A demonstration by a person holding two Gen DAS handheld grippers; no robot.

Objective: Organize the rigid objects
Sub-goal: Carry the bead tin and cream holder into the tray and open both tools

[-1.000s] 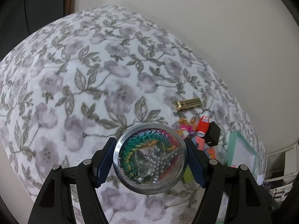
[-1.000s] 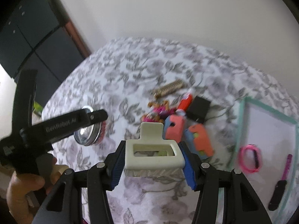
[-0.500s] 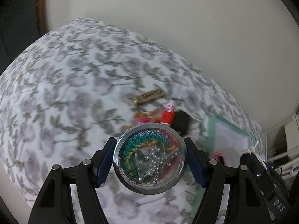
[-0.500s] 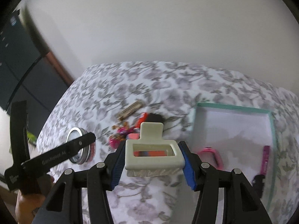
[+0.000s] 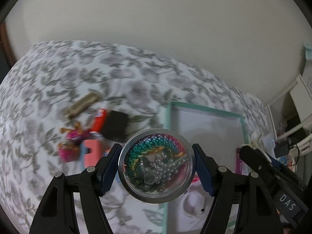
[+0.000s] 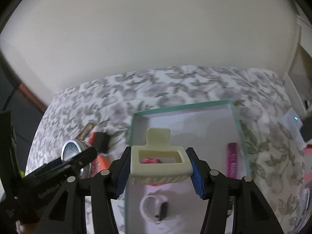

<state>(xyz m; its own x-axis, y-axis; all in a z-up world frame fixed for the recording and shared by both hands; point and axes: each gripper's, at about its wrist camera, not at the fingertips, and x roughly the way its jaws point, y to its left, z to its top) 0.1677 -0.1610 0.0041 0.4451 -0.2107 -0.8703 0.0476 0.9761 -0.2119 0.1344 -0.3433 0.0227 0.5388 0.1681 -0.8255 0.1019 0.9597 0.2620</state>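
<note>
My left gripper [image 5: 156, 170] is shut on a round clear-lidded tin of beads and bracelets [image 5: 155, 162], held above the left rim of the mint-edged white tray [image 5: 206, 109]. My right gripper [image 6: 159, 172] is shut on a cream hair claw clip [image 6: 159, 164], held over the tray [image 6: 183, 106]. In the tray lie a magenta stick [image 6: 232, 162], a pink band [image 6: 151, 160] partly hidden behind the clip, and a white ring-shaped piece [image 6: 153, 207]. The left gripper with its tin [image 6: 73, 149] shows at the left of the right wrist view.
On the floral cloth [image 5: 58, 74], left of the tray, lie a gold comb-like clip [image 5: 81, 104], a red tube [image 5: 99, 120], a black box [image 5: 115, 126], pink toys [image 5: 70, 146] and a coral piece [image 5: 91, 153]. Shelving and cables [image 5: 296, 136] stand at the right.
Both grippers have swept rightward across the bed with their loads and rolled. The tray, earlier far right, now lies under and ahead of them; the pile has slipped to the left.
</note>
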